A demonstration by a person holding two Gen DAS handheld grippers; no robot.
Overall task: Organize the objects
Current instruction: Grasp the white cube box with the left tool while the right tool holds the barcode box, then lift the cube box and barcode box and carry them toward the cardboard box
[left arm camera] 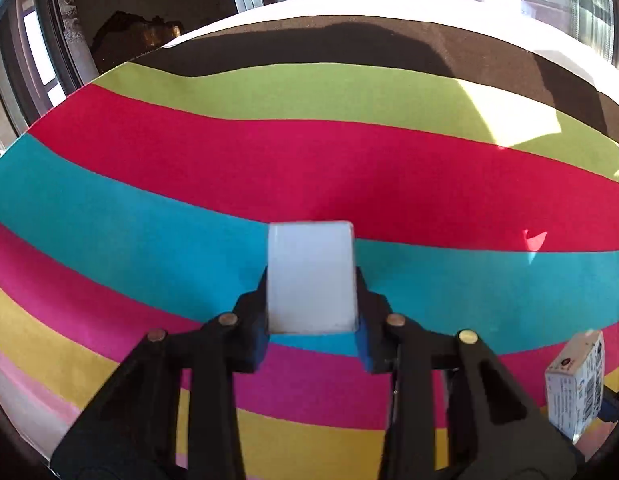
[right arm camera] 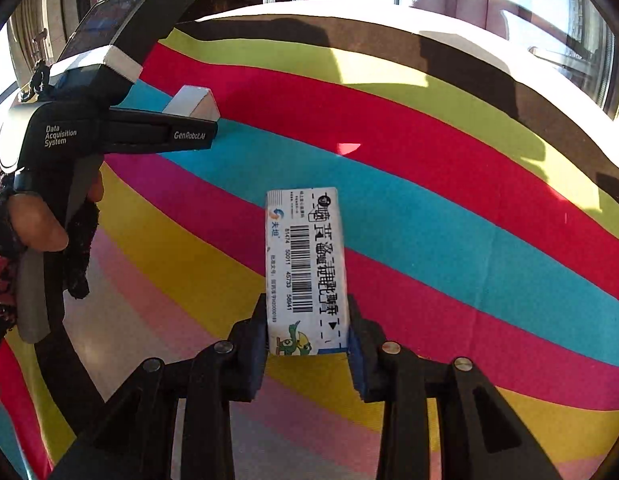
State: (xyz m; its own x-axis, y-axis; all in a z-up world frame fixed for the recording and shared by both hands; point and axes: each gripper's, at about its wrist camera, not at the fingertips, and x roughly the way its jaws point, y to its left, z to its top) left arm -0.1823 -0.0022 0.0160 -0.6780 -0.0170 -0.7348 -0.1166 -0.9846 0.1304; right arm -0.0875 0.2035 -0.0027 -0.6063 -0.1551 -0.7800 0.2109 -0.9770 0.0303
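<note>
The left tool (left arm camera: 311,312) is clamped on a plain white box (left arm camera: 311,276). The box stands between its two black fingers (left arm camera: 249,332), with its lower edge level with the blue pads and its far end reaching out past the fingertips. It is lifted above a striped cloth (left arm camera: 269,152) that covers the bench, with bands of green, red, blue, pink and yellow running across ahead of the tool. Sunlight falls on the cloth far ahead and to the right.

The right tool (right arm camera: 308,330) is clamped on a printed box (right arm camera: 305,268), white with a barcode, black lettering and a small green cartoon figure at the end nearest the tool. The box sticks out forward between the fingers, gripped near its near end, and is held above the same striped cloth (right arm camera: 469,220).

From the right tool's view, the left tool (right arm camera: 197,116) is up and to the left, seen side-on, with the white box (right arm camera: 191,101) showing at its tip. A hand (right arm camera: 37,224) in a dark knitted sleeve grips its handle. From the left tool's view, the printed box (left arm camera: 575,384) shows at the lower right edge, off to the right side of the left tool and well apart from the white box.

A small bright patch of light (right arm camera: 348,148) lies on the red band ahead of the right tool.
</note>
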